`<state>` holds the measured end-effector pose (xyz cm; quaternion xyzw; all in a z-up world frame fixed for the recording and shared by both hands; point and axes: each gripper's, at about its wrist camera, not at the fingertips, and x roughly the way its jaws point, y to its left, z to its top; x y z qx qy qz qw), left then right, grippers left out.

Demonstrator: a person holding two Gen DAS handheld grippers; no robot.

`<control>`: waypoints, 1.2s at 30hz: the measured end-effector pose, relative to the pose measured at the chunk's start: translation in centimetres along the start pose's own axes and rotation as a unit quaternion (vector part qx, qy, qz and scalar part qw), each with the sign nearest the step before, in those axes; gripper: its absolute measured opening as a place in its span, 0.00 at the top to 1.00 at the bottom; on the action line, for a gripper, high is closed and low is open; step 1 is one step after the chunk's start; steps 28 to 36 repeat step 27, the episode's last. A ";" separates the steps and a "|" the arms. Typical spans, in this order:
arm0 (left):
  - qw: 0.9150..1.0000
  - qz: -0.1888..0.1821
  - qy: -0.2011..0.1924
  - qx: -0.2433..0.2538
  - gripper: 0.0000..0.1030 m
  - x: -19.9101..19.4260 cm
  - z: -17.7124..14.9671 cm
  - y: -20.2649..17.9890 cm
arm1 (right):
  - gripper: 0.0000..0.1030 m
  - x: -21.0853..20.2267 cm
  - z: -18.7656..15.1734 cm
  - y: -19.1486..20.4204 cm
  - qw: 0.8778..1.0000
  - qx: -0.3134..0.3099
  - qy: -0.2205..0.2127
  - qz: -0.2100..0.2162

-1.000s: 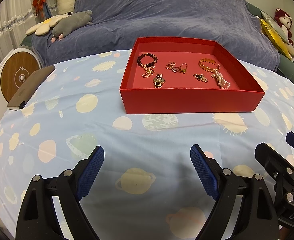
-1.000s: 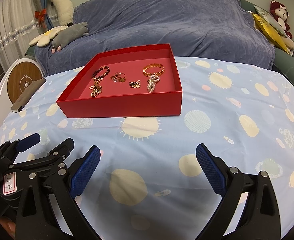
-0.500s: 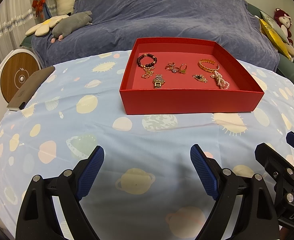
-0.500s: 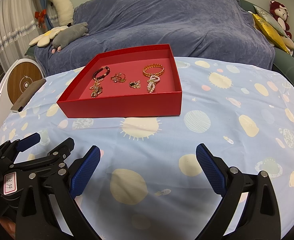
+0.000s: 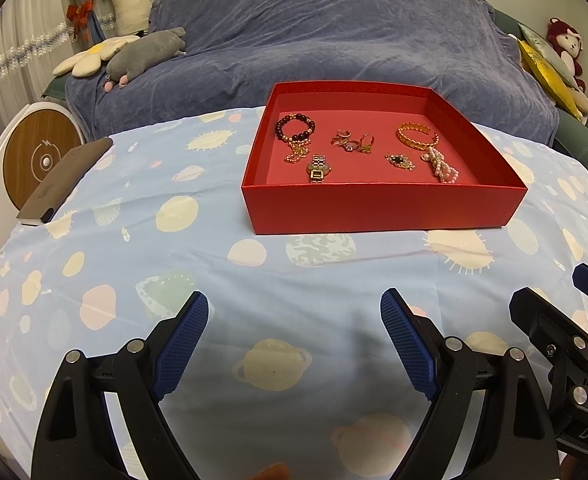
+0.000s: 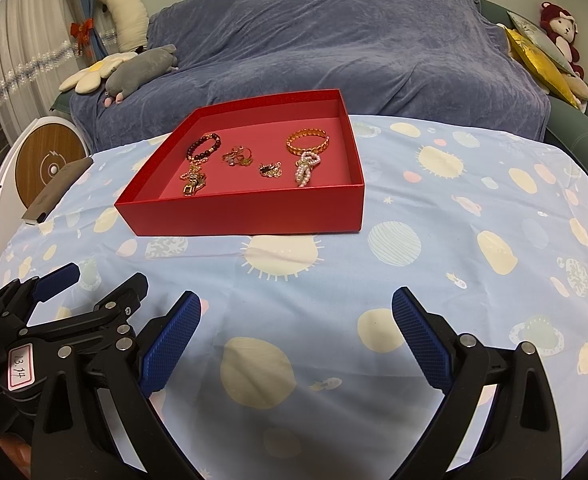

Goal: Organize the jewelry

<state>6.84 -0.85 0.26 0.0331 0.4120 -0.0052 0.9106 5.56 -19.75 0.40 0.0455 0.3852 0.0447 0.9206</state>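
A shallow red box (image 5: 382, 210) (image 6: 246, 216) stands on a blue planet-print cloth. It holds a dark bead bracelet (image 5: 295, 128) (image 6: 204, 146), a gold watch (image 5: 318, 168) (image 6: 193, 184), rings (image 5: 352, 142) (image 6: 238, 157), a black-and-gold brooch (image 5: 401, 160) (image 6: 270, 170), a gold bangle (image 5: 417, 136) (image 6: 308, 141) and a pearl piece (image 5: 444, 167) (image 6: 307, 168). My left gripper (image 5: 294, 336) is open and empty, in front of the box. My right gripper (image 6: 296, 334) is open and empty, beside it on the right.
A dark phone (image 5: 64, 182) lies on the cloth's left edge beside a round wooden charger (image 5: 40, 160). Behind the table is a sofa under a blue blanket (image 5: 326, 40) with plush toys (image 5: 142, 56) and cushions (image 5: 550, 68).
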 end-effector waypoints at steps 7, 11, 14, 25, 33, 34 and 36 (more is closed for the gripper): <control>1.000 -0.003 -0.003 -0.010 0.17 -0.1 0.0 0.3 | 0.09 -0.3 -0.1 0.3 1.000 -0.001 0.001 0.002; 1.000 -0.003 -0.002 -0.013 0.17 -0.1 0.0 0.3 | 0.09 -0.3 -0.1 0.4 1.000 -0.003 0.001 0.001; 1.000 0.004 -0.001 -0.014 0.17 -0.1 -0.1 0.4 | 0.09 -0.3 -0.2 0.6 1.000 -0.006 0.002 0.001; 1.000 0.001 0.005 -0.016 0.17 0.0 -0.2 0.5 | 0.09 -0.2 -0.1 0.5 1.000 -0.003 0.002 0.001; 1.000 0.000 0.005 -0.016 0.17 0.1 -0.2 0.5 | 0.09 -0.2 -0.1 0.5 1.000 -0.004 0.002 0.001; 1.000 0.000 0.005 -0.016 0.17 0.1 -0.2 0.5 | 0.09 -0.2 -0.1 0.5 1.000 -0.004 0.002 0.001; 1.000 0.000 0.005 -0.016 0.17 0.1 -0.2 0.5 | 0.09 -0.2 -0.1 0.5 1.000 -0.004 0.002 0.001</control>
